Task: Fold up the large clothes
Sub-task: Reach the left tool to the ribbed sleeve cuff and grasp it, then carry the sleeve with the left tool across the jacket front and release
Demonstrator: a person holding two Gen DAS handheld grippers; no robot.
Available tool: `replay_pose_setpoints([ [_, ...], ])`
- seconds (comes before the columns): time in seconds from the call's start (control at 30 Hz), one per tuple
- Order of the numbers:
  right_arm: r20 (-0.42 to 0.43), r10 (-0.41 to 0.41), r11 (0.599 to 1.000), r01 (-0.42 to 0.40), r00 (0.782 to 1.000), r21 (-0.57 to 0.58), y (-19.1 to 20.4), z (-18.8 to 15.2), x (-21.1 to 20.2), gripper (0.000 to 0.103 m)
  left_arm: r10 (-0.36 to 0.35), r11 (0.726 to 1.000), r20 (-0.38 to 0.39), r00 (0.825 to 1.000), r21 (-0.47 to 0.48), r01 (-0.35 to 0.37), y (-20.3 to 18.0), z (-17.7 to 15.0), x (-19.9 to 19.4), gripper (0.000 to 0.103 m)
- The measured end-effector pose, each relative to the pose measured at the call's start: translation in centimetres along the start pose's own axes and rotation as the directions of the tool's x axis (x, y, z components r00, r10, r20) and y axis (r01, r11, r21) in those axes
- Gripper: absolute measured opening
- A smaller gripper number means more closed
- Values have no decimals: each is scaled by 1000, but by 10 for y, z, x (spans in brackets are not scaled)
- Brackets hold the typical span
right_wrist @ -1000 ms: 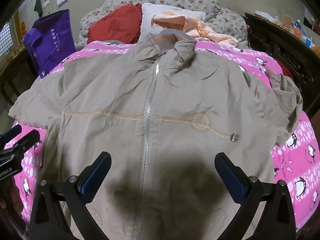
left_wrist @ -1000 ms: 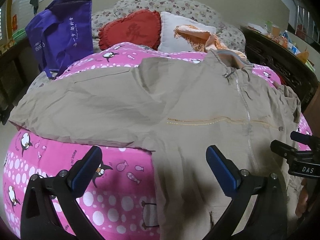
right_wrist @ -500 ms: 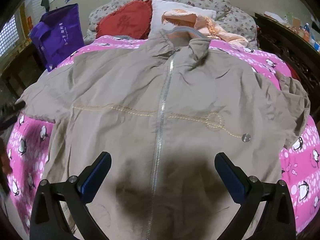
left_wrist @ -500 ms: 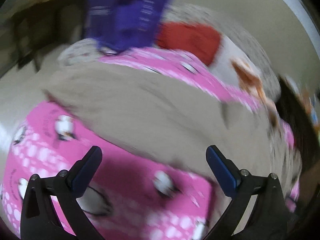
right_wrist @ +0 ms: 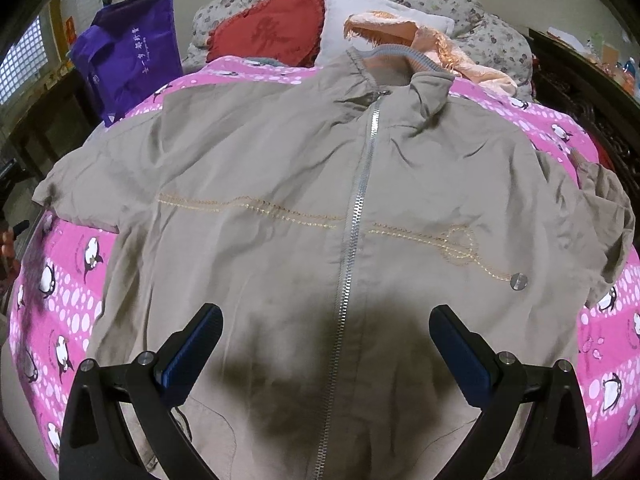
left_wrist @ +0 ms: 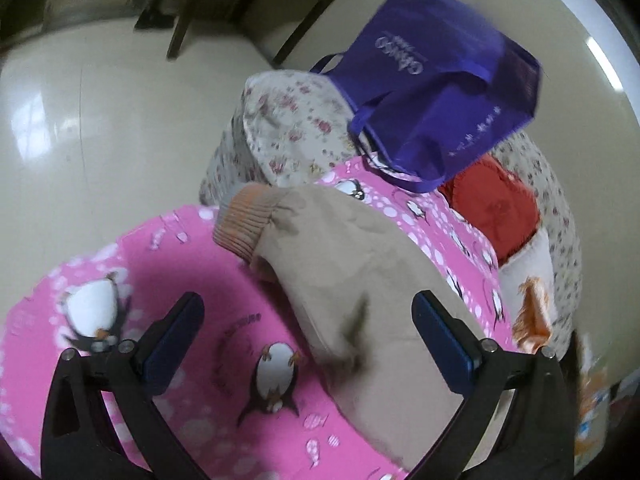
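Observation:
A large beige zip-up jacket (right_wrist: 320, 208) lies spread front-up on a pink penguin-print bedspread (right_wrist: 60, 320). Its silver zipper (right_wrist: 356, 220) runs down the middle. Its left sleeve (left_wrist: 352, 280) lies stretched out with an orange ribbed cuff (left_wrist: 246, 220) near the bed's edge. My left gripper (left_wrist: 308, 344) is open and empty, hovering over this sleeve. My right gripper (right_wrist: 324, 352) is open and empty above the jacket's lower front. The jacket's right sleeve (right_wrist: 604, 216) is bunched at the bed's right side.
A purple tote bag (left_wrist: 440, 76) stands at the bed's head by a floral pillow (left_wrist: 292, 128). A red heart cushion (right_wrist: 272, 28), a white pillow (right_wrist: 376, 8) and peach cloth (right_wrist: 432, 48) lie behind the collar. Dark furniture (right_wrist: 580, 80) stands at right. Shiny floor (left_wrist: 100, 140) lies left.
My left gripper has swung left from the jacket's body to its left sleeve and cuff, tilting the view. My right gripper has moved slightly closer over the jacket. Both stayed open.

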State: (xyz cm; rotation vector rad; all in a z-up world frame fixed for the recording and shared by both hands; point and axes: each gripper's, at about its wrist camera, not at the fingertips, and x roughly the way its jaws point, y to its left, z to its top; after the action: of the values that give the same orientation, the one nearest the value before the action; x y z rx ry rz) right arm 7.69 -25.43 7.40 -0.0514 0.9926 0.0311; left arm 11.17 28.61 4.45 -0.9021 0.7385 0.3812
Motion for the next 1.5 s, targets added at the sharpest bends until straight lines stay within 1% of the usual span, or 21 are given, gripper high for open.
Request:
replay_pose_setpoints([
  [0.07, -6, -3, 1000, 3, 1000, 0, 0, 1, 2, 103, -11, 999, 0, 1000, -38, 11, 3, 2, 8, 96],
  [0.1, -8, -7, 1000, 7, 1000, 1, -1, 1, 3, 103, -12, 999, -2, 1000, -42, 12, 3, 3, 11, 89],
  [0.17, -8, -10, 1000, 10, 1000, 2, -3, 2, 2, 103, -23, 999, -14, 1000, -26, 23, -1, 5, 14, 71],
  [0.2, -7, -11, 1000, 11, 1000, 4, -4, 2, 2, 103, -33, 999, -16, 999, -17, 33, -3, 6, 14, 52],
  [0.23, -5, -14, 1000, 14, 1000, 5, -6, 2, 1, 103, -35, 999, -20, 999, -7, 35, -7, 5, 14, 37],
  [0.27, -4, -15, 1000, 15, 1000, 7, -6, 2, 1, 103, -32, 999, -23, 999, 10, 32, -11, 5, 13, 32],
  [0.33, -3, -12, 1000, 12, 1000, 17, -10, 2, 1, 103, -45, 997, -14, 999, 59, 45, -23, 4, 6, 8],
  [0.37, -2, -11, 1000, 11, 1000, 23, -12, 2, 1, 103, -63, 993, -3, 998, 95, 63, -34, 2, -1, 6],
  [0.43, 2, -7, 999, 7, 1000, 40, -18, 1, 0, 103, -95, 981, 17, 995, 170, 90, -56, -3, -15, 6],
  [0.6, -4, 14, 996, -14, 1000, 89, -30, 0, -1, 103, -174, 923, 18, 985, 353, 156, -120, -27, -45, 6],
  [0.77, 24, 25, 994, -28, 999, 108, -40, -2, -11, 103, -258, 840, -43, 965, 484, 246, -177, -68, -66, 6],
  [0.9, 46, 15, 992, -20, 999, 121, -49, -4, -20, 103, -302, 745, -122, 946, 589, 314, -224, -118, -78, 6],
  [0.93, 49, 11, 992, -17, 999, 126, -53, -4, -22, 103, -309, 712, -152, 939, 618, 334, -238, -137, -81, 6],
  [1.0, 52, 3, 989, -11, 999, 148, -63, -6, -25, 103, -318, 666, -187, 929, 654, 360, -255, -164, -83, 6],
  [1.07, 53, -1, 985, -8, 999, 170, -72, -9, -27, 103, -327, 603, -236, 915, 693, 394, -275, -199, -84, 6],
  [1.13, 52, -5, 980, -5, 999, 200, -82, -11, -29, 103, -324, 554, -290, 900, 714, 429, -291, -232, -82, 6],
  [1.3, 57, -17, 971, 2, 998, 240, -103, -17, -35, 103, -281, 462, -385, 879, 749, 476, -311, -295, -74, 6],
  [1.37, 58, -31, 970, 16, 998, 243, -109, -20, -37, 103, -266, 442, -429, 863, 742, 505, -312, -314, -70, 6],
  [1.4, 58, -36, 969, 21, 998, 246, -112, -22, -37, 103, -260, 437, -451, 854, 733, 520, -311, -321, -68, 7],
  [1.47, 56, -41, 965, 25, 998, 259, -120, -24, -38, 103, -244, 440, -475, 845, 723, 533, -308, -333, -64, 20],
  [1.5, 56, -40, 963, 23, 998, 268, -124, -25, -39, 103, -237, 438, -488, 840, 719, 540, -307, -337, -61, 41],
])
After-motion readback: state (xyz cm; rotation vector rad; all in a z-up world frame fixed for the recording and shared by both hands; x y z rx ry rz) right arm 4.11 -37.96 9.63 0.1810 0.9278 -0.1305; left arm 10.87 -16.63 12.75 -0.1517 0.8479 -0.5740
